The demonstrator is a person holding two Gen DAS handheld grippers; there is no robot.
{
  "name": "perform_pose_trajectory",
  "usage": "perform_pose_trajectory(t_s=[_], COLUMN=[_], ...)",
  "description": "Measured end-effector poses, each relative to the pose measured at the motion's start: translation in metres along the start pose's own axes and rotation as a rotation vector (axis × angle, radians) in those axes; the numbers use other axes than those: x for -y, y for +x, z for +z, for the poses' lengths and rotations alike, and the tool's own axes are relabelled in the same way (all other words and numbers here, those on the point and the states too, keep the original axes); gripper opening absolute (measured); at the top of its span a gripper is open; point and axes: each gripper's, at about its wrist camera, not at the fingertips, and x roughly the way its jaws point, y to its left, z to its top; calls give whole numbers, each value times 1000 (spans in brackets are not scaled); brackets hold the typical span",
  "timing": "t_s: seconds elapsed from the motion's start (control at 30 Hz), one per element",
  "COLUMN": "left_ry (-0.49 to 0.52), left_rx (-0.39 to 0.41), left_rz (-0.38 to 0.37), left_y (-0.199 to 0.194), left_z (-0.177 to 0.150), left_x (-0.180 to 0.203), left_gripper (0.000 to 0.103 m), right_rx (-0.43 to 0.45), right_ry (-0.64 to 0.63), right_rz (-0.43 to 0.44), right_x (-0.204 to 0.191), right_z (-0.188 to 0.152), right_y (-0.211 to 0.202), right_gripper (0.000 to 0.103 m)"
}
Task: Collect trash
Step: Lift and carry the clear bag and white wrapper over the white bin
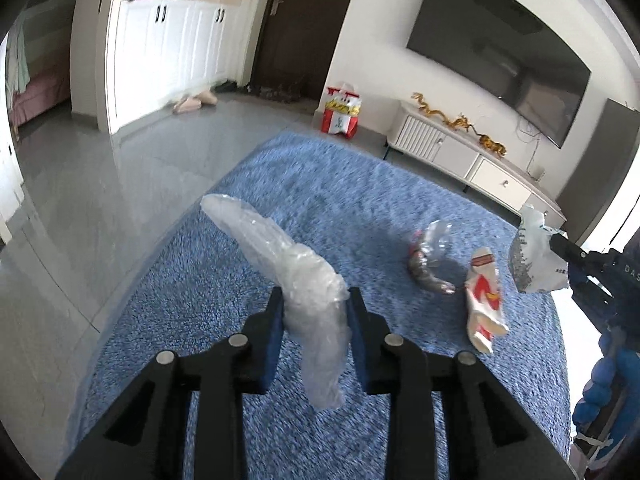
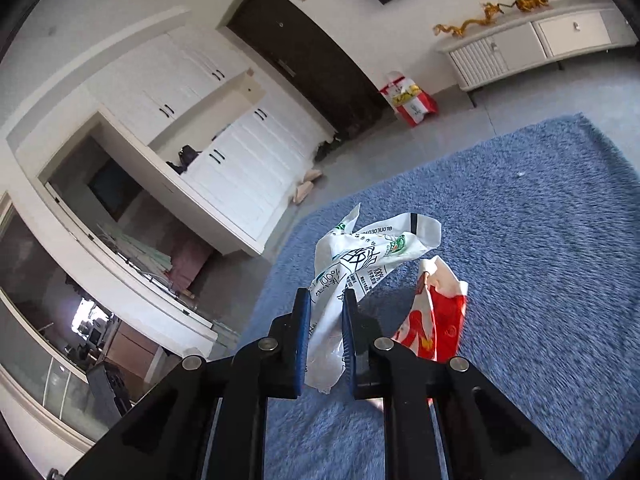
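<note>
My left gripper [image 1: 315,296] is shut on a crumpled clear plastic wrap [image 1: 280,256] and holds it above the blue rug [image 1: 320,184]. My right gripper [image 2: 325,298] is shut on a white printed wrapper [image 2: 360,256], lifted off the rug [image 2: 520,220]; that wrapper also shows in the left wrist view [image 1: 534,256] at the far right. A red-and-white packet [image 1: 484,300] lies on the rug, seen below the right gripper [image 2: 436,312]. A crushed clear bottle-like piece [image 1: 430,256] lies beside it.
A white TV cabinet [image 1: 460,148] with gold ornaments stands along the wall under a dark TV [image 1: 500,52]. A red-and-white bag [image 1: 341,114] sits by the dark door [image 1: 296,24]. White cupboards [image 1: 176,40] and slippers [image 1: 196,101] lie beyond grey floor tiles [image 1: 100,200].
</note>
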Motion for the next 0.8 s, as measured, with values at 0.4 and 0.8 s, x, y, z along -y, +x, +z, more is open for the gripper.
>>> perform_pose_trajectory(t_s=[0.4,0.8], left_ry=[122,302], left_rx=[118,179], left_rz=[3,-18], left_y=[-60,-93], left_z=[-6,-29], left_x=[52,137], left_gripper=[28,28], right_rx=[136,232], right_ry=[-115,-153], right_rz=[-11,-84], right_x=[-29,-14], right_z=[-12,-36], right_y=[-105,-185], right_gripper=[15,15])
